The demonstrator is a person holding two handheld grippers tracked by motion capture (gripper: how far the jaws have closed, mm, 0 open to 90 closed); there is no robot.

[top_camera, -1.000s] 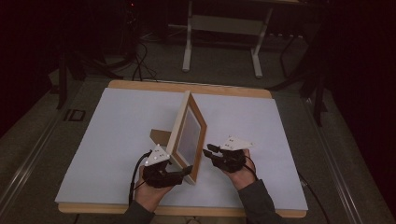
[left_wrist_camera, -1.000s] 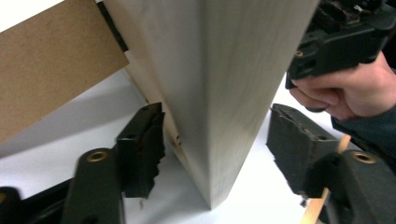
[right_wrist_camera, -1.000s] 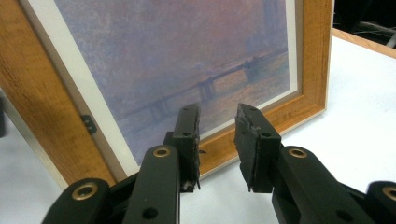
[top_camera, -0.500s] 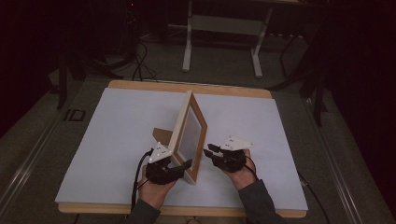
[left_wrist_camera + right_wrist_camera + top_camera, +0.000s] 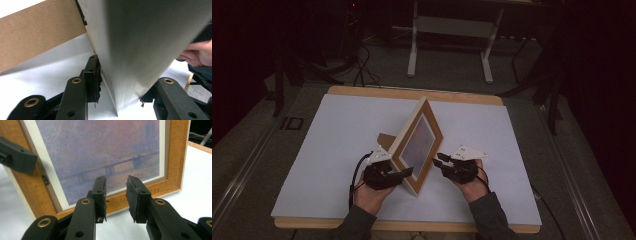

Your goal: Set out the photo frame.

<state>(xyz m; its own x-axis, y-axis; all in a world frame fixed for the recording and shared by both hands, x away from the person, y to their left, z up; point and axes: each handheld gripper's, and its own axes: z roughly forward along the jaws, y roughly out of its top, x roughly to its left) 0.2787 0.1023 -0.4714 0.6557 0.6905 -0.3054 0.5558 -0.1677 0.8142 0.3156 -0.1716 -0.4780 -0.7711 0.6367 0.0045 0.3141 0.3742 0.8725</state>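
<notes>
- High view: a wooden picture frame [image 5: 418, 145] is seen standing upright on the white-covered bench [image 5: 332, 150], between the two grippers, with its brown easel back [image 5: 385, 141] opened out behind it, on the left gripper's side.
- The left gripper [image 5: 404, 173] is set at the frame's near corner, and its jaws have just been closing with the frame's edge between them. In the left gripper view one pad [image 5: 94, 75] is seen against the back of the frame, while the other jaw is blurred behind the frame's front, so a firm clamp is judged likely but not certain.
- The right gripper [image 5: 438, 160] is held just beside the frame's face, its jaws partly apart with nothing between them. In the right gripper view the painted print [image 5: 100, 152] and the lower wooden rail [image 5: 140, 191] are seen straight ahead of the jaws, not touched.
- As judged, the frame is already stood up and its prop unfolded. What is left is steadying or final placing, then release.
- Both forearms are brought in low from the near bench edge. The left hand [image 5: 371, 192] is angled inward toward the frame, and the right hand [image 5: 469, 182] is held level, pointing at the picture.
</notes>
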